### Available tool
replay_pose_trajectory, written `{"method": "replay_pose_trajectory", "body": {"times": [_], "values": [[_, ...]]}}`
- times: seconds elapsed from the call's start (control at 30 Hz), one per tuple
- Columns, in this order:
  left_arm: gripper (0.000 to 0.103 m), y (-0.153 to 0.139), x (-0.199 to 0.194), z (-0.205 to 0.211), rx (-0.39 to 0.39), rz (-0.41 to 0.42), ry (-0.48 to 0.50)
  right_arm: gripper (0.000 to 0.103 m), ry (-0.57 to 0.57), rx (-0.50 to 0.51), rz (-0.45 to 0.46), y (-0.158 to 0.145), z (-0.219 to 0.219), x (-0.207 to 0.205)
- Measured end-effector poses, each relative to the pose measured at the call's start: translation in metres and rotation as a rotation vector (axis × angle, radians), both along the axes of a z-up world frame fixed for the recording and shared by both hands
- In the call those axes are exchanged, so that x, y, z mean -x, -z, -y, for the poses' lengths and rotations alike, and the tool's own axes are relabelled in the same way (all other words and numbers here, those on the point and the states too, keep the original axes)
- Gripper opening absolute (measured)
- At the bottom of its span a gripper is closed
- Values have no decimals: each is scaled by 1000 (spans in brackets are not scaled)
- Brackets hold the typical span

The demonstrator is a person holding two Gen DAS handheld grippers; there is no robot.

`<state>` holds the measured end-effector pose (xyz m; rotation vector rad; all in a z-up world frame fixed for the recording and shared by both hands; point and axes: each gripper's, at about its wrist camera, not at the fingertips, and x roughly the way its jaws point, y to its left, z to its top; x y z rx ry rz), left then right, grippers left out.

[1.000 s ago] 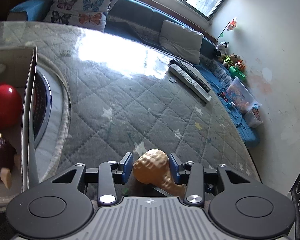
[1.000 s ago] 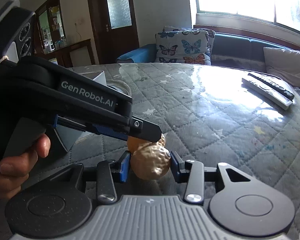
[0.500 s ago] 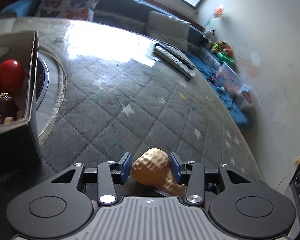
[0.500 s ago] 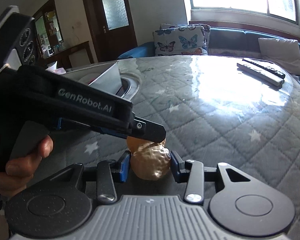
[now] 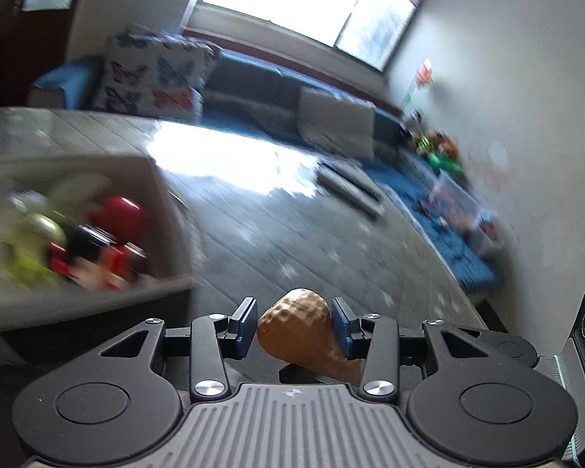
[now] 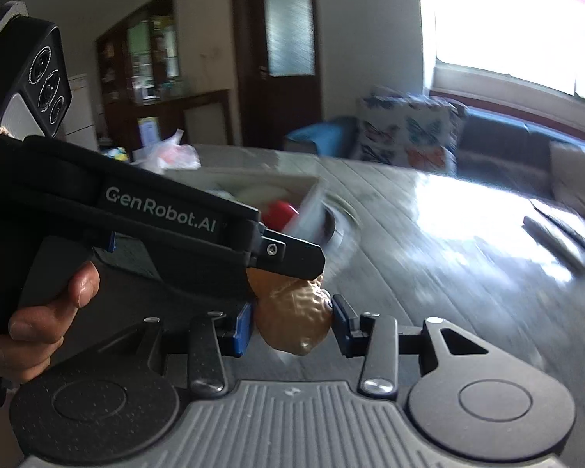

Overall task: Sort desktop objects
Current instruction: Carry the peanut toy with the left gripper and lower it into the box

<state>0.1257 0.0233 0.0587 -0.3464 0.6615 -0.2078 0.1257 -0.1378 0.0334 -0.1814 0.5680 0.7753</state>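
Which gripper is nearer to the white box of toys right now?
Left. The left gripper sits on the box's side of the peanut toy that both grippers clamp; the right gripper grips the toy's end farther from the box.

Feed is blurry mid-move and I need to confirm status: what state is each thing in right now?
Peanut toy: off the table, held at both ends.
Left gripper: shut on one end of the peanut toy.
Right gripper: shut on the other end.
Box: open-topped, toys inside.
Remotes: lying flat on the quilted table, untouched.
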Motion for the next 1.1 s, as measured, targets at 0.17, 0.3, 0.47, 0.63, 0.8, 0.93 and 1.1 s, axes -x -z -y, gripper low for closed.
{"method": "replay_pose_trajectory", "body": {"times": [0.17,0.3,0.47,0.63,0.8,0.93,1.1], "values": [[45,-19,2,-55,-21,19,-98,41,-109,4,34,-19,-58,-15],[45,-26,0,-103,-36,9,-175,41,-198,2,24,-25,-113,-30],[45,-21,-8,-156,-20,-40,-238,41,-264,0,-24,-19,-164,-51],[45,-3,-19,-188,3,-96,-266,41,-304,18,-95,-5,-197,-72],[45,18,-27,-209,35,-150,-281,41,-325,65,-154,14,-218,-85],[45,30,-29,-213,39,-175,-281,41,-336,88,-192,28,-221,-84],[45,36,-30,-215,28,-197,-286,41,-350,120,-219,39,-230,-87]]}}
